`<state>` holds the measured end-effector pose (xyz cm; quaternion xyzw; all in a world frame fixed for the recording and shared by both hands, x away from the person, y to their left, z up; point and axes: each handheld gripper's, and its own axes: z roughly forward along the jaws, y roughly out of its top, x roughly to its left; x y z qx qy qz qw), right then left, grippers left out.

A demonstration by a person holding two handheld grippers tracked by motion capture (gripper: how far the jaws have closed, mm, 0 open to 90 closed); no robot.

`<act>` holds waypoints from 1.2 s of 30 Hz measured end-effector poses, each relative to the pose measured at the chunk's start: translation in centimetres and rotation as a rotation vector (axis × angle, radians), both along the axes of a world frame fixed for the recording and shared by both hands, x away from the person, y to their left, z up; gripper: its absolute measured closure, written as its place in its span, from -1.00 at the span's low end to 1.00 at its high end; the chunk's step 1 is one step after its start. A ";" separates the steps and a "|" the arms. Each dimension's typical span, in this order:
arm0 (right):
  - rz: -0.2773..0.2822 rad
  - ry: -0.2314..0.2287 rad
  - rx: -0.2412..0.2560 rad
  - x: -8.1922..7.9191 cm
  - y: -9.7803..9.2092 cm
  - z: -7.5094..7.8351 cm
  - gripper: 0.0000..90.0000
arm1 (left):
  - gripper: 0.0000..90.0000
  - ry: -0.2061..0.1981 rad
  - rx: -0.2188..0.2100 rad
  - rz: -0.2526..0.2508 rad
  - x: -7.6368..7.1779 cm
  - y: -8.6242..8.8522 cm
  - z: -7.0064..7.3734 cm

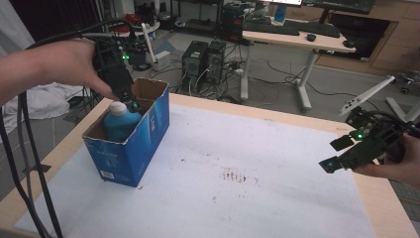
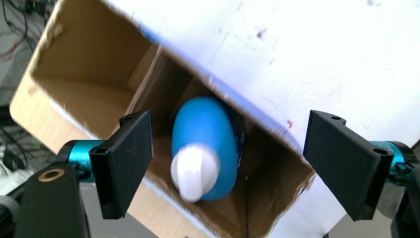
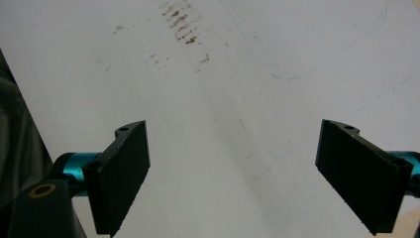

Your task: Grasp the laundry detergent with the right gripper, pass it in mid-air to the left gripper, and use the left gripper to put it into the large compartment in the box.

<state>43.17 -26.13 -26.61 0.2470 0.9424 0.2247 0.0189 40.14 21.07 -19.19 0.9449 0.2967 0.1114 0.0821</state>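
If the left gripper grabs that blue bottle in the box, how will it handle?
The blue bottle looks smooth and rounded, so it may slip between flat pads. Its white cap seems the narrower, surer hold. The open cardboard box looks light and may shift.

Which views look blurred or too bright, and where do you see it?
Left gripper view: the blue plastic bottle with white cap is soft and blurred inside the open blue cardboard box, and the white table cover is overexposed. Right gripper view: even light, faint shadow. High view: dim, slightly grainy.
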 end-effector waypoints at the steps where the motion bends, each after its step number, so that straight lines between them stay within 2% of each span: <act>1: -0.004 -0.001 -0.001 0.0 -0.1 0.0 -0.71 | -0.57 0.004 -0.004 -0.014 0.1 -0.4 0.1; 9: -0.021 0.004 0.015 -0.4 0.1 0.3 -0.71 | -0.57 0.029 -0.006 -0.122 0.6 -4.2 -0.4; 17: -0.035 0.002 0.020 -0.8 0.4 0.6 -0.71 | -0.57 0.042 -0.029 -0.202 1.0 -7.7 -1.4; 23: -0.029 0.001 0.021 -1.3 0.7 0.9 -0.71 | -0.57 0.058 -0.023 -0.264 1.4 -10.0 -2.3; 30: -0.013 -0.002 0.019 -1.7 1.4 1.1 -0.71 | -0.57 0.067 -0.029 -0.310 1.6 -12.0 -3.0; 36: -0.013 -0.003 0.020 -1.7 1.1 1.1 -0.71 | -0.57 0.077 -0.024 -0.332 1.8 -13.0 -3.5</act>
